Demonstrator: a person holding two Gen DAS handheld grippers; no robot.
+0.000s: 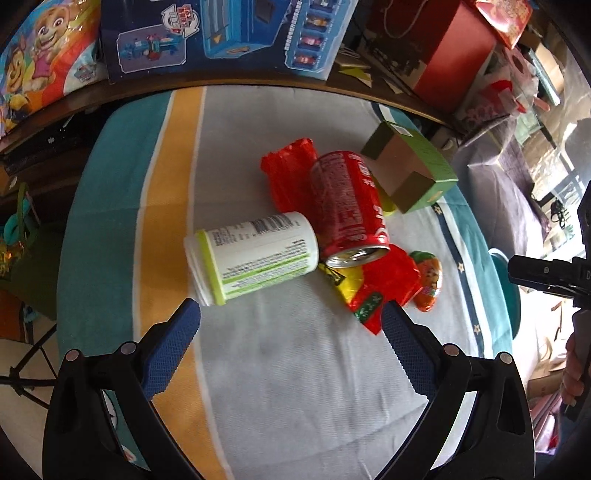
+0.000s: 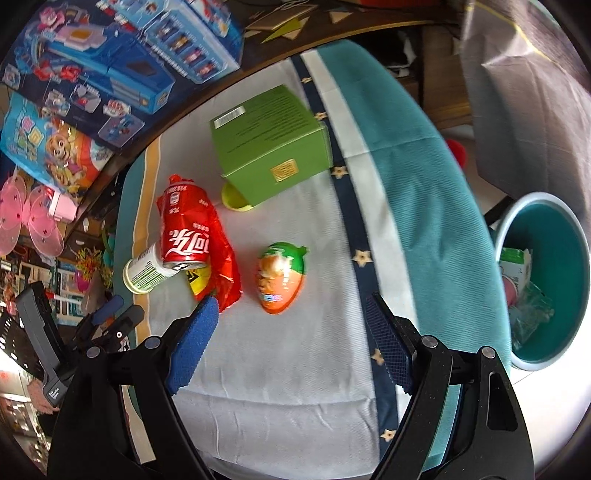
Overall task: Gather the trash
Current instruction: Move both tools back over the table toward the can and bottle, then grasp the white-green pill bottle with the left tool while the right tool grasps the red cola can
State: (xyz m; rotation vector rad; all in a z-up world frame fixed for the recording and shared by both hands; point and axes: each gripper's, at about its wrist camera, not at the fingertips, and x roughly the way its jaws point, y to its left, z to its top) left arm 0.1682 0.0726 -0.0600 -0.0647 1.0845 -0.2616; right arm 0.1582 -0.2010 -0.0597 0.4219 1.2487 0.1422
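Lying beside a barcoded white bottle (image 1: 255, 254), the Coca-Cola can (image 2: 186, 229) faces both spread, empty tools (image 1: 291, 321) (image 2: 291, 317).

Bench under a striped cloth (image 1: 258, 369): grey middle, yellow and teal bands, navy star strip along one side. Blue toy box (image 1: 221, 33) at the far edge, cartoon-puppy bag (image 1: 40, 59) beside it. Red box (image 1: 443, 48) on the clutter past the far right corner. Pink butterfly wings (image 2: 29, 218) off the left side.
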